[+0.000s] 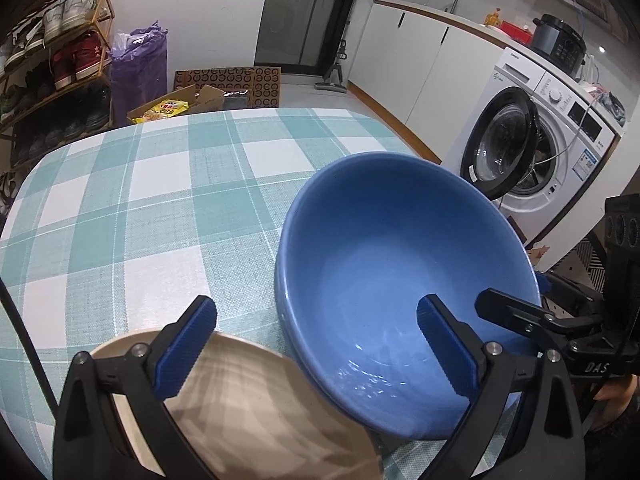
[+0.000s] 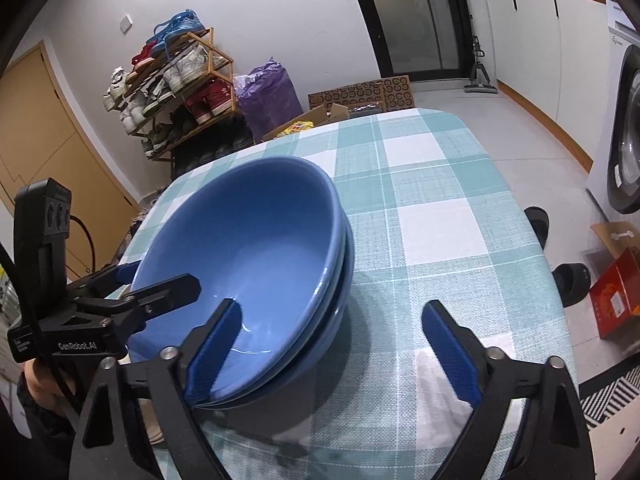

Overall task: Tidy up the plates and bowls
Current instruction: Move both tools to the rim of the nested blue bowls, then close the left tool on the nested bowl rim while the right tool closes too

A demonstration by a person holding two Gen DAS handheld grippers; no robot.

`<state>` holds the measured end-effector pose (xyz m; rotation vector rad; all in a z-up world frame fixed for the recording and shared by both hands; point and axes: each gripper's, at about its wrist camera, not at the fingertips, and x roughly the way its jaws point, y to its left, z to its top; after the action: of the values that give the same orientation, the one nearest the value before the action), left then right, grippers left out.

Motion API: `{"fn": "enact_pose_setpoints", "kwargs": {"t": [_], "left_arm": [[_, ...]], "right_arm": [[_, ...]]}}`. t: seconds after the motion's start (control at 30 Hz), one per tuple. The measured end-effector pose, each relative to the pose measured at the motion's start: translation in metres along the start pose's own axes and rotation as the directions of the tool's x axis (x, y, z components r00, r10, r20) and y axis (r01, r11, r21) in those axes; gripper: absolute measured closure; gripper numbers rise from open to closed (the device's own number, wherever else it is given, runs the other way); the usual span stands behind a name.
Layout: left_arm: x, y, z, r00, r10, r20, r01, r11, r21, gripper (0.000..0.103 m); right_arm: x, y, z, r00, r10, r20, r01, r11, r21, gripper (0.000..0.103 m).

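2 blue bowls [image 2: 256,264] sit nested on the checked table [image 2: 432,240], just beside a beige plate [image 1: 248,412] — like stacked with like. Both the left gripper [image 1: 316,350] and right gripper [image 2: 332,356] are spread wide, gripping nothing — the stack stands alone.

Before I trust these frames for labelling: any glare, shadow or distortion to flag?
Left wrist view: fisheye bends the table edge; glare streaks low inside the blue bowl; tool shadows stripe the beige plate. Right wrist view: dark vignette corners; a highlight inside the stacked blue bowls, which shadow the cloth at their base; all sharp.
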<state>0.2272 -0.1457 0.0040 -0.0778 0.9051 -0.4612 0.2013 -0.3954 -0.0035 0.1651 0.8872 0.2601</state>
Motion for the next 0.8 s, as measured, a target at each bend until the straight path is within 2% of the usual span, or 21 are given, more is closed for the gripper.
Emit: {"fn": "enact_pose_setpoints", "kwargs": {"t": [0.23, 0.3, 0.47, 0.57, 0.8], "left_arm": [[-0.001, -0.003, -0.001, 1.000, -0.012, -0.002, 0.012, 1.000, 0.019, 0.023], [-0.001, -0.003, -0.001, 1.000, -0.014, -0.005, 0.014, 1.000, 0.023, 0.035], [-0.001, -0.002, -0.003, 0.999, -0.030, -0.012, 0.030, 0.999, 0.021, 0.048], [-0.002, -0.004, -0.004, 0.999, -0.032, -0.013, 0.033, 0.999, 0.031, 0.060], [-0.004, -0.003, -0.005, 1.000, -0.014, -0.008, 0.014, 1.000, 0.026, 0.068]], "right_arm": [[0.000, 0.006, -0.001, 1.000, 0.025, -0.001, -0.025, 1.000, -0.012, 0.028], [-0.001, 0.007, -0.001, 1.000, 0.031, -0.003, -0.031, 0.999, -0.011, 0.030], [-0.002, 0.009, -0.002, 0.999, 0.040, -0.003, -0.040, 0.999, -0.015, 0.037], [-0.003, 0.011, -0.002, 0.999, 0.046, -0.001, -0.046, 0.999, -0.019, 0.042], [-0.005, 0.018, -0.004, 0.999, 0.042, 0.010, -0.042, 0.998, -0.052, 0.049]]}}
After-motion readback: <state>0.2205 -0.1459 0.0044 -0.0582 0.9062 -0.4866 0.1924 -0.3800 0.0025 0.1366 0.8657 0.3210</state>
